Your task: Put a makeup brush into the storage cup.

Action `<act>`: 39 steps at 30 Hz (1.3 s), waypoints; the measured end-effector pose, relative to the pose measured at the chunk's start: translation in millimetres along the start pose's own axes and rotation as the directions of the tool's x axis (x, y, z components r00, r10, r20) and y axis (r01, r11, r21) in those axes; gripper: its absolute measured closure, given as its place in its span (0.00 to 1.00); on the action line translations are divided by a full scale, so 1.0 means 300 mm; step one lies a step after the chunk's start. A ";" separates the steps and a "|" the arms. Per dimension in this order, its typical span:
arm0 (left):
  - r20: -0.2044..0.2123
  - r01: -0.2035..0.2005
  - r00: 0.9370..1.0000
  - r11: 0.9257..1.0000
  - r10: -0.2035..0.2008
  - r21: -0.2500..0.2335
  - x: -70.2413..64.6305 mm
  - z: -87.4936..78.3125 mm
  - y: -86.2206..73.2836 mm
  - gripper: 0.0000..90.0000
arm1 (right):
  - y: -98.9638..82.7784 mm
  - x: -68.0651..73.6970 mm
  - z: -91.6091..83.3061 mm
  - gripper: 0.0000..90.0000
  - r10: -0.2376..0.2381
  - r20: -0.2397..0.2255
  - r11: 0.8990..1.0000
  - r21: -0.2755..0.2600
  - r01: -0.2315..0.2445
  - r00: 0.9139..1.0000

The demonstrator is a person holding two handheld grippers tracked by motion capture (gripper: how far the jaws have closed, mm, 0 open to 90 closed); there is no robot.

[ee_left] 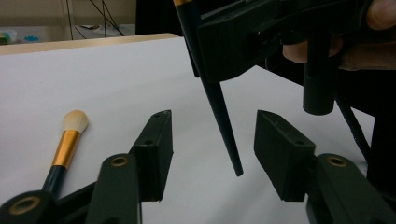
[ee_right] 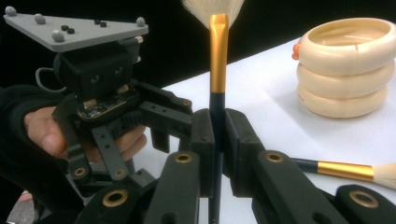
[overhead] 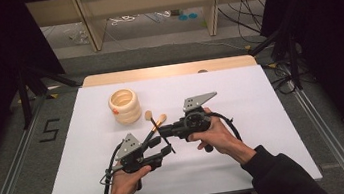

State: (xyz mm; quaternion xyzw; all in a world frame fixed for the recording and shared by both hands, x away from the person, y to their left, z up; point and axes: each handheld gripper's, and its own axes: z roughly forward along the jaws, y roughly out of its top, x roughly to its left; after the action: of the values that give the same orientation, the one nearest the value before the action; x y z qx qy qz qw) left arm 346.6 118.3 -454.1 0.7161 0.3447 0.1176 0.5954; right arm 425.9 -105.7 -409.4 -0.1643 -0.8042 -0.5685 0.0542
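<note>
My right gripper [overhead: 160, 130] [ee_right: 217, 116] is shut on the dark handle of a makeup brush [overhead: 153, 124] [ee_right: 218, 60], just below its gold ferrule. It holds the brush upright above the table, with the pale bristles on top. The thin lower tip of that handle [ee_left: 219, 116] hangs between the jaws of my left gripper [overhead: 164, 151] [ee_left: 214, 121]. Those jaws stand apart on either side of the handle without touching it. A second brush [overhead: 156, 129] [ee_left: 67, 144] [ee_right: 345, 170] lies flat on the white table, its bristles pointing away.
A cream ribbed cup [overhead: 125, 105] [ee_right: 345, 70] stands upright at the back left of the white tabletop [overhead: 245, 132]. A wooden edge runs along the far side of the table. Dark curtains and cables lie beyond it.
</note>
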 end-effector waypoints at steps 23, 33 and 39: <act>0.039 0.029 0.999 0.999 -0.029 -0.018 0.004 0.005 0.007 0.80 | -0.005 0.011 0.020 0.92 -0.004 -0.022 1.000 0.005 0.004 1.000; 0.048 0.036 0.998 0.999 -0.035 -0.022 0.015 -0.001 0.011 0.86 | -0.009 0.010 0.019 0.92 0.005 -0.023 1.000 -0.002 -0.005 1.000; 0.042 0.060 0.997 0.998 -0.059 -0.020 0.019 -0.006 0.012 0.89 | -0.008 0.009 0.017 0.92 0.004 -0.030 1.000 -0.006 -0.004 1.000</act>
State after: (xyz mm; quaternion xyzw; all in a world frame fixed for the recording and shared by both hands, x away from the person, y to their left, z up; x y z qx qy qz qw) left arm 351.0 123.1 -451.6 0.7015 0.3521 0.0886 0.6133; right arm 423.0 -101.2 -412.5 -0.1575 -0.8013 -0.5733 0.0668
